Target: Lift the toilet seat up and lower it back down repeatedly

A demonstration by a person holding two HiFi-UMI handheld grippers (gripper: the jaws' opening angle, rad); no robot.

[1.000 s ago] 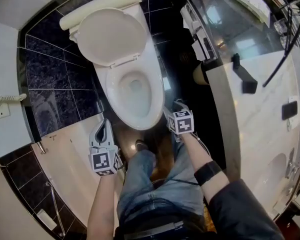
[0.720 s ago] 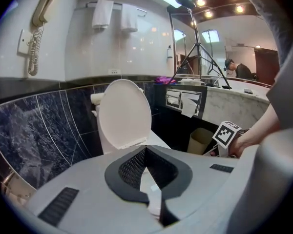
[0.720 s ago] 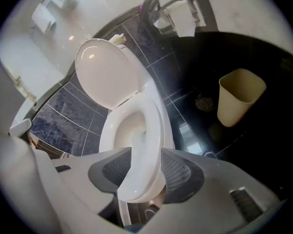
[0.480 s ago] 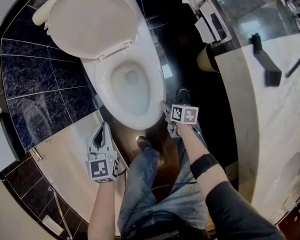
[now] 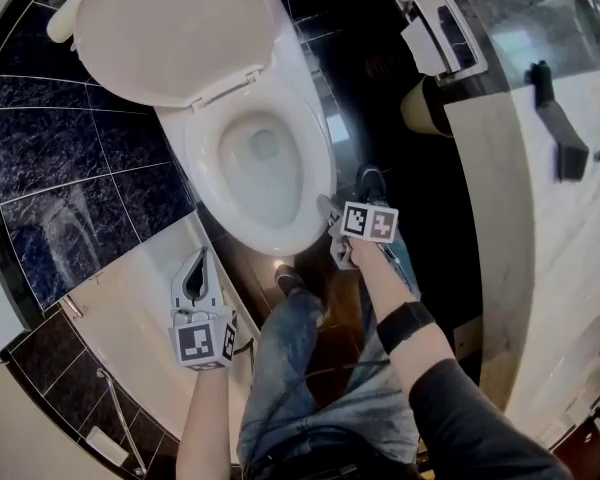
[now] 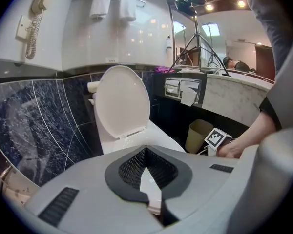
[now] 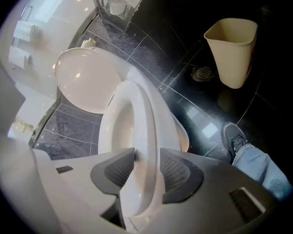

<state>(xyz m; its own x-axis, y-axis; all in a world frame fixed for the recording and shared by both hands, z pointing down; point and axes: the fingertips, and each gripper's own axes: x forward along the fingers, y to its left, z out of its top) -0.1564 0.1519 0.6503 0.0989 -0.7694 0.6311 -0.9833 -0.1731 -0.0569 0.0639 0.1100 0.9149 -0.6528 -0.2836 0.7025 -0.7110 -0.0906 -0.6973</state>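
Observation:
The white toilet seat [image 5: 316,168] lies down on the bowl, with the lid [image 5: 170,28] standing up behind it. My right gripper [image 5: 327,211] is at the seat's front right rim. In the right gripper view the seat [image 7: 141,111] runs between the two dark pads and touches both, and the right gripper [image 7: 146,156] has just been closing on it. My left gripper [image 5: 202,254] hangs left of the bowl's front over the pale floor, clear of the toilet. In its own view the left gripper [image 6: 146,150] has its tips together with nothing held, and the lid [image 6: 122,101] is ahead.
A beige waste bin [image 5: 425,103] stands on the dark floor right of the toilet, under paper holders [image 5: 435,23]. A marble counter [image 5: 540,218] runs along the right. The person's shoe [image 5: 290,278] is just in front of the bowl. Dark tiled wall [image 5: 50,158] lies to the left.
Both grippers have come lower. The right one rolled and moved in onto the seat's front right rim. The left one stayed beside the bowl. The camera has dipped closer to the toilet.

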